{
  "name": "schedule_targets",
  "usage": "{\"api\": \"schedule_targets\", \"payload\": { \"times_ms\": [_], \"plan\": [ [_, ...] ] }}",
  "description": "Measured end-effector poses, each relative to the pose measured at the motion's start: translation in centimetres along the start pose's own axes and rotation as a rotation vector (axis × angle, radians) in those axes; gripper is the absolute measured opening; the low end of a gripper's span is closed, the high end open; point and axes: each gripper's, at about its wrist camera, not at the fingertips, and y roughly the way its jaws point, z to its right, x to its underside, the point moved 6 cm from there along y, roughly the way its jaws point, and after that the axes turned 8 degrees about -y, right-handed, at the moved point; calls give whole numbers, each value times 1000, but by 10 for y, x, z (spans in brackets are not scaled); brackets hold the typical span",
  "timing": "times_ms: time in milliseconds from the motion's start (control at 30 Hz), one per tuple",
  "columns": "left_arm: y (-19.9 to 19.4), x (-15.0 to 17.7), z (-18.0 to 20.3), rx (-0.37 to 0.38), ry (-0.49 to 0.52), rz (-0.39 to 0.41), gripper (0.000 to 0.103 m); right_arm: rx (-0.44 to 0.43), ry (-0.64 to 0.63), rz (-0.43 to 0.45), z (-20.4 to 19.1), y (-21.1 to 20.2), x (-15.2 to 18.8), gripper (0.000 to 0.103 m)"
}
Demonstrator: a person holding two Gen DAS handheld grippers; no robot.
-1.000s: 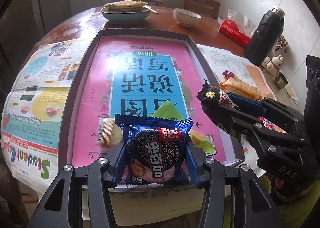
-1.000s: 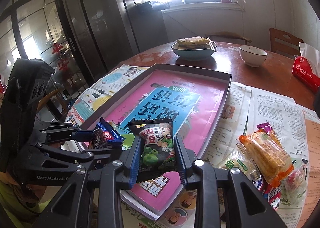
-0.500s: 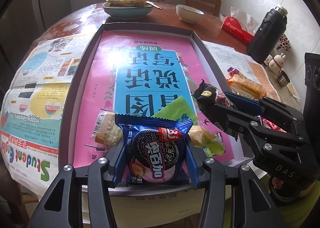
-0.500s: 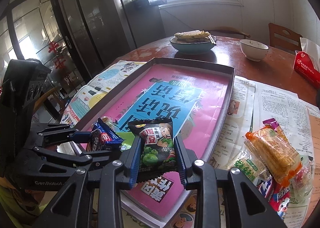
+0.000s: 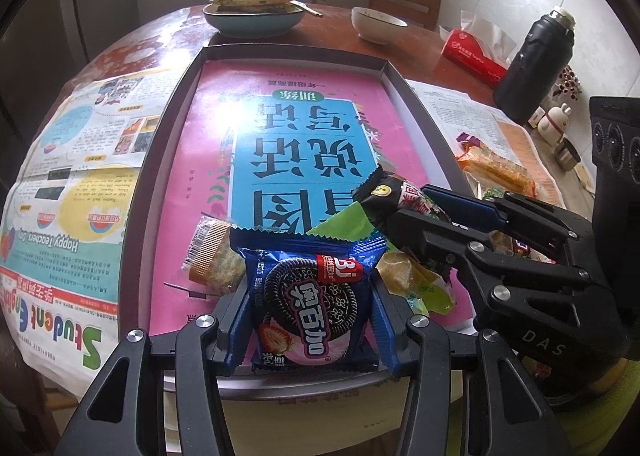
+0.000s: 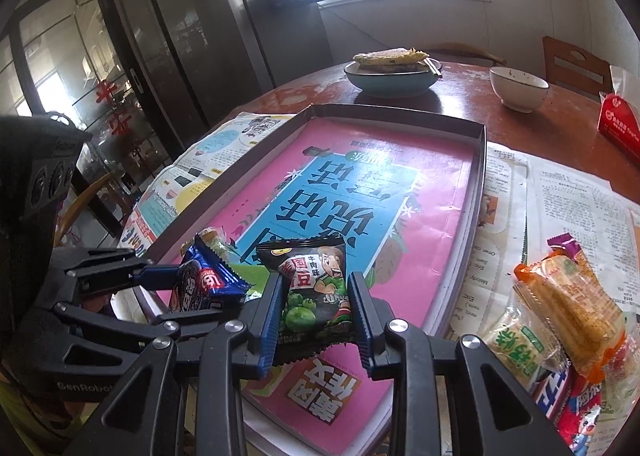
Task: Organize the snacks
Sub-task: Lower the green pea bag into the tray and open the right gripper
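Left wrist view: the left claw (image 5: 310, 310), tilted downward, clamps a glossy blue cookie packet (image 5: 310, 296) above the near end of the shallow dark-rimmed tray (image 5: 176, 96) on the round wooden desk (image 5: 168, 32).

Right wrist view: the right claw (image 6: 316, 308) grips a crinkly black pea packet (image 6: 316, 288) over that tray's near end; loose wrapped snacks (image 6: 568, 304) lie right of the tray.
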Motion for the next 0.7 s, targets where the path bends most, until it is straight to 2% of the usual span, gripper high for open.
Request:
{"api": "schedule_targets", "payload": {
  "times_ms": [700],
  "plan": [
    [-1, 0, -2, -1, -9, 0, 53, -12, -4, 5, -2, 0, -2, 34]
  ]
}}
